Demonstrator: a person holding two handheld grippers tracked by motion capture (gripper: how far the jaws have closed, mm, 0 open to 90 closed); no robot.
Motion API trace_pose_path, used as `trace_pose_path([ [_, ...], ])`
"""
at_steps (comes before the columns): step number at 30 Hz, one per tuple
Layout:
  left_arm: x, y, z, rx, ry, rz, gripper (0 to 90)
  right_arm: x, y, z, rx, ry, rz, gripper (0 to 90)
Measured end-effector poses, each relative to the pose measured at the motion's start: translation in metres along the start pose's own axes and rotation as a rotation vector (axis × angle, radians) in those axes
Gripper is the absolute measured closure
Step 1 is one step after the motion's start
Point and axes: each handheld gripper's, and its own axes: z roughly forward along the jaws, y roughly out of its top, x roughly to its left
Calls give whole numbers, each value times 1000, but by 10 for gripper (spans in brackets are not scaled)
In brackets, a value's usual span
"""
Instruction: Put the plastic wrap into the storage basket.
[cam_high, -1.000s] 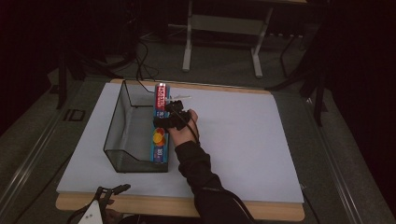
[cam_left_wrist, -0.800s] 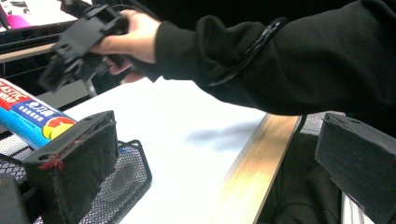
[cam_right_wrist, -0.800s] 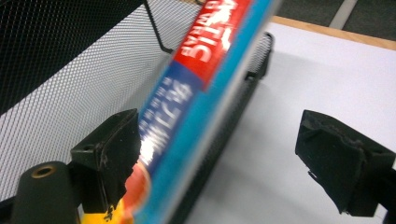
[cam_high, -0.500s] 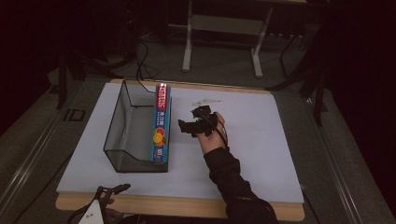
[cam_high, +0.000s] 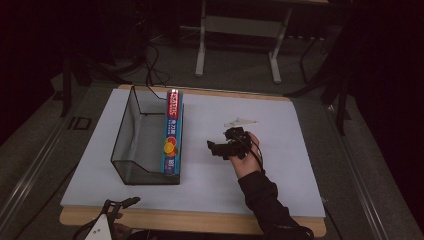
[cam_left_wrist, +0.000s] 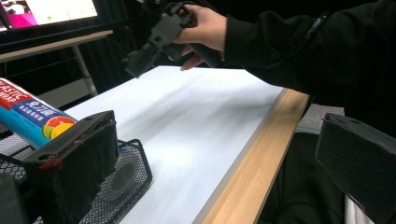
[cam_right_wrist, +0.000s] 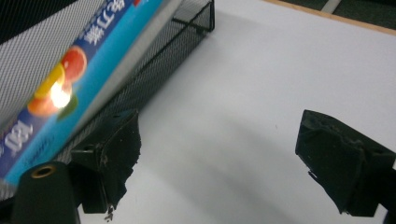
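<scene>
High view: left tool (cam_high: 112, 212) sits at the counter's (cam_high: 280, 165) near edge, partly cut off and dim; the left gripper view shows its jaws apart, empty. Right tool (cam_high: 223, 148), hand (cam_high: 245, 150) over mid-counter, points toward the mesh basket (cam_high: 131, 131); jaws wide, nothing between. Plastic wrap box (cam_high: 171, 131) stands on edge inside the basket's right wall.

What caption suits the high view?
Open right claw beside a plastic-wrap box in a mesh basket on the white table.
</scene>
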Motion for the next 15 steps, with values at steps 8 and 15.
trace_pose_path([
  [8,0,0,0,1,0,-3,1,-5,-26,-15,17,16,-18,142],
  [15,0,0,0,0,0,-2,1,-14,-44,-27,36,-5,-45,138],
])
